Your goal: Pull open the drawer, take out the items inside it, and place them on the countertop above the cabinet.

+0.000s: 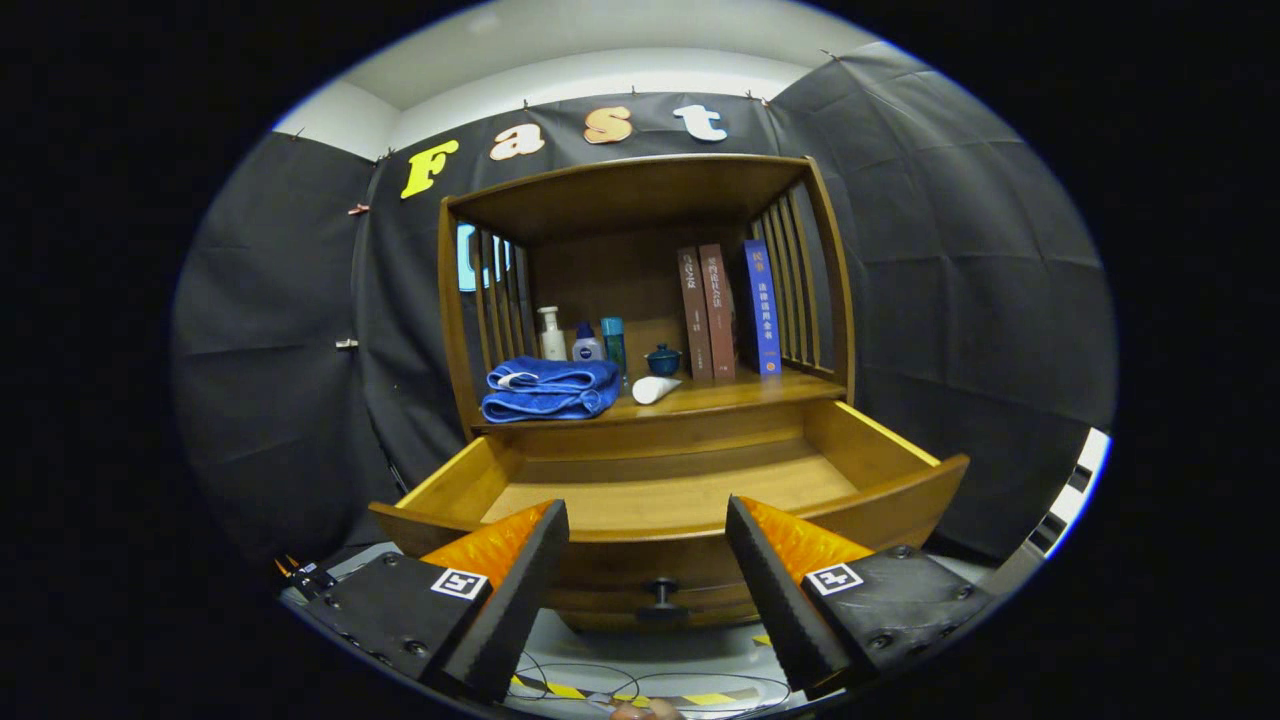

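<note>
- Tongs [648, 520] spread wide, gripping nothing, both fingers clear of the wood.
- Drawer [690, 545] pulled open just ahead of the fingers, its curved front rail between the fingertips.
- Dark round knob [660, 594] on the drawer front, low between the two fingers, not touched.
- Drawer floor bare in the part that shows; near strip behind the front rail hidden.
- Worktop [720, 395] of the cabinet [645, 200] just beyond and above the drawer, under a wooden canopy with slatted sides.
- Folded blue towel [550, 389] at the left front of the worktop.
- White tube [655, 389] lying on its side just right of the towel, near the front edge.
- Behind the towel, a white pump bottle [551, 334], a small blue-capped bottle [587, 343] and a teal bottle [613, 343], upright in a row.
- Small dark blue lidded pot [663, 359] right of the bottles, behind the tube.
- Two brown books [707, 314] standing upright, side by side, toward the right.
- Blue book [763, 307] upright, apart from the brown pair, close to the right slats.
- Loose thin cables and a yellow-and-black striped tape [640, 693] on the floor beneath the fingers.
</note>
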{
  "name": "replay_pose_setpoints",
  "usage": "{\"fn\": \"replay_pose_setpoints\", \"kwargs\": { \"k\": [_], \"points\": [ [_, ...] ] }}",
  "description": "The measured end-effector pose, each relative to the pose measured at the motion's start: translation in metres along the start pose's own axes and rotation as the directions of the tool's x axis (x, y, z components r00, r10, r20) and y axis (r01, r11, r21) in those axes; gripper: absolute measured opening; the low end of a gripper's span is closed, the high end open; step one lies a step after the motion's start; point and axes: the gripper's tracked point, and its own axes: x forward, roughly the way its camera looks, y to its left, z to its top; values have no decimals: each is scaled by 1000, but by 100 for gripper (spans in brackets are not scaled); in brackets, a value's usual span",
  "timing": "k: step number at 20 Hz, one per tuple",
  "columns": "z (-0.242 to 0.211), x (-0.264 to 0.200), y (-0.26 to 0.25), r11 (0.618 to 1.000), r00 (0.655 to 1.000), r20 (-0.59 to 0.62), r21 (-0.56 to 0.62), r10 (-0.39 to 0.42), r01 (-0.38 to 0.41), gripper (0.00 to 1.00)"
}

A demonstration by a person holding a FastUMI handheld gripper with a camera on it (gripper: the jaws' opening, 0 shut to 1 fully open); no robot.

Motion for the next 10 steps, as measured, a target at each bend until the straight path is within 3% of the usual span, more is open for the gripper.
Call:
{"fn": "replay_pose_setpoints", "kwargs": {
  "k": [5,10],
  "points": [
    [-44,19,-8,1000,997,-74,-27,-12,10,100],
    [-61,36,-14,999,993,-118,-41,-28,24,100]
  ]
}}
